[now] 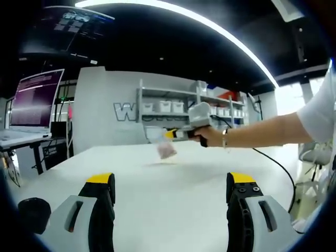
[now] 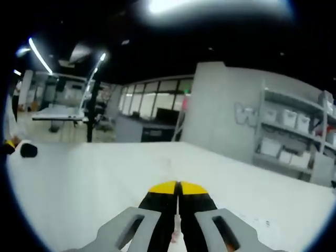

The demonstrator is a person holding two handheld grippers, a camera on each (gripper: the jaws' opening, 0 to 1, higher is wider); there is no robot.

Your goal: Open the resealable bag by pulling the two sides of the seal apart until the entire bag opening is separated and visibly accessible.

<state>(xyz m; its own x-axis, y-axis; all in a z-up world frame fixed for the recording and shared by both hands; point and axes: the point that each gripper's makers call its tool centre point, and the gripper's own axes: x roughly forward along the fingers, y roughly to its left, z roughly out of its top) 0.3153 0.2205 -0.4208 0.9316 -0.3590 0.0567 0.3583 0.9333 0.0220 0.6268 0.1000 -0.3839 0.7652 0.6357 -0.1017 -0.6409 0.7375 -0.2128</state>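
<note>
Our right tool [image 1: 169,134] is clamped on the top edge of the resealable bag [image 1: 166,148], which hangs above the desk [image 1: 173,178], lifted clear so its seal can be reached. Our left tool [image 1: 170,191] waits low over the desk with jaws wide apart and nothing in them, well short of the bag, probably ready to take the other side

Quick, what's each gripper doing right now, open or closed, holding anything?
Left gripper: open, holding nothing, above the table.
Right gripper: shut on the bag, lifted off the table.
</note>
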